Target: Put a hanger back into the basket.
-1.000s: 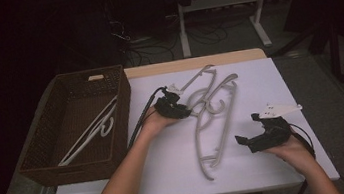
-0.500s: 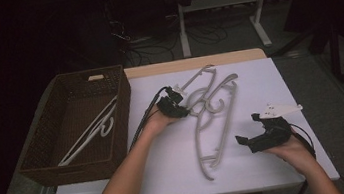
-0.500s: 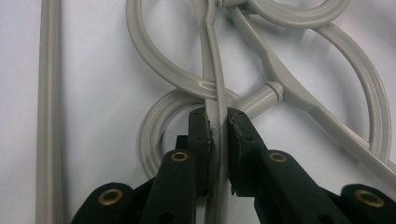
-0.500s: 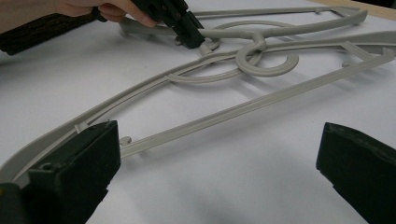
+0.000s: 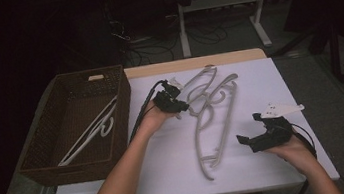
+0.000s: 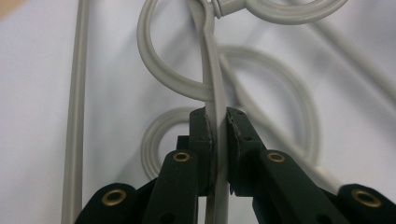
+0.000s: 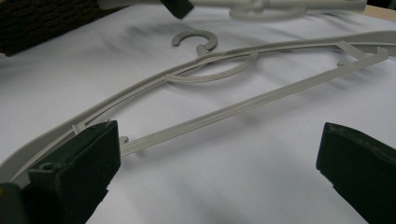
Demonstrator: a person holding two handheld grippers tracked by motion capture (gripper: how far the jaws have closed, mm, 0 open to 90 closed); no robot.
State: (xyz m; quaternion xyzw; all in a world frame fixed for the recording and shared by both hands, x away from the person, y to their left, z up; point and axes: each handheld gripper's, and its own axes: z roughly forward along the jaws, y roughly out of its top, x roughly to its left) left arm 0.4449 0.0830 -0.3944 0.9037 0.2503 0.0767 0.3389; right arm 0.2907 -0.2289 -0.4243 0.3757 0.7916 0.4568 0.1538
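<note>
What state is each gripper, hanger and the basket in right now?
Left gripper: fingers shut on the upper grey plastic hanger, having just been closing.
Right gripper: fingers open, holding nothing.
Lower grey plastic hanger: flat on the white table.
Brown wicker basket: holds one white hanger.

Dim room, one lit white surface point(image 5: 270, 89).

The high view is underexposed: the background falls to near black while the surface glows pale and flat, with soft faint shadows and slight grain. The left gripper view is evenly bright and soft-focused up close. The right gripper view shows blurred near jaws, gentle shadows and no glare.
</note>
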